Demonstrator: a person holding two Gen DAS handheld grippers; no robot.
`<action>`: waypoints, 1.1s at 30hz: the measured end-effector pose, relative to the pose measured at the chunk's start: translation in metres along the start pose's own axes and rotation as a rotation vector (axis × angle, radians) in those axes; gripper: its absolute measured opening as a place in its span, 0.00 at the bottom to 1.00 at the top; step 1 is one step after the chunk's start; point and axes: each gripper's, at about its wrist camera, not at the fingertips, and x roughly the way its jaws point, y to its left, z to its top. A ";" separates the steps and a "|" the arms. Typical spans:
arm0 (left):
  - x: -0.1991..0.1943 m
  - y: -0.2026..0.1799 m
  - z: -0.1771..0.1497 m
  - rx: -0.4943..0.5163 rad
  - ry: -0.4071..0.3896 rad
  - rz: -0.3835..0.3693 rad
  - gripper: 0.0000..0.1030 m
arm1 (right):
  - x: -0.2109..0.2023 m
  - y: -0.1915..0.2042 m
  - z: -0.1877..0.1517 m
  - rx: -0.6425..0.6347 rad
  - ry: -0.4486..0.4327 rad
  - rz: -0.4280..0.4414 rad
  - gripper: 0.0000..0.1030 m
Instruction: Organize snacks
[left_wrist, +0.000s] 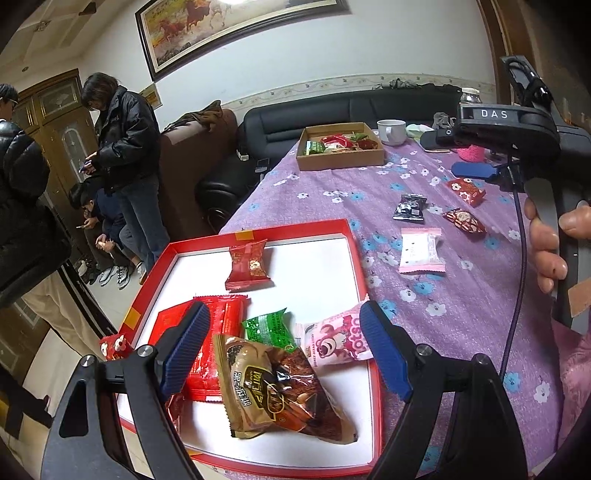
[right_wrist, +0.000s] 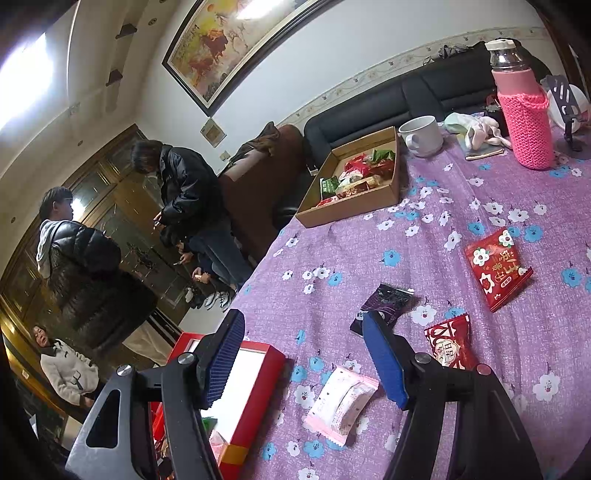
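My left gripper (left_wrist: 286, 350) hangs open over a red tray (left_wrist: 295, 230) with a white floor. A brown nut packet (left_wrist: 277, 391) lies in the tray between the blue pads (left_wrist: 188, 347), apart from both. Beside it lie a green packet (left_wrist: 267, 326), a pink bear packet (left_wrist: 332, 339) and two red packets (left_wrist: 249, 264). My right gripper (right_wrist: 303, 350) stands open above the purple cloth, holding nothing. On the cloth below it lies a pink-white packet (right_wrist: 341, 402). Beyond are a black packet (right_wrist: 382, 306) and two red packets (right_wrist: 496, 267).
A cardboard box (right_wrist: 354, 210) of snacks sits at the table's far edge, with a white cup (right_wrist: 421, 134) and a pink-sleeved bottle (right_wrist: 524, 118) near it. A small red packet (left_wrist: 114, 347) lies outside the tray's left rim. Several people stand left of the table.
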 end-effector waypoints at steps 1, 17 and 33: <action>0.000 0.000 0.000 0.000 0.000 -0.001 0.81 | 0.000 0.000 0.000 0.001 0.001 0.000 0.67; 0.005 -0.007 -0.007 -0.010 0.031 -0.029 0.81 | 0.000 -0.001 0.000 0.008 0.006 -0.009 0.67; 0.008 -0.020 -0.006 0.013 0.043 -0.048 0.81 | 0.001 -0.005 0.001 0.020 0.015 -0.011 0.67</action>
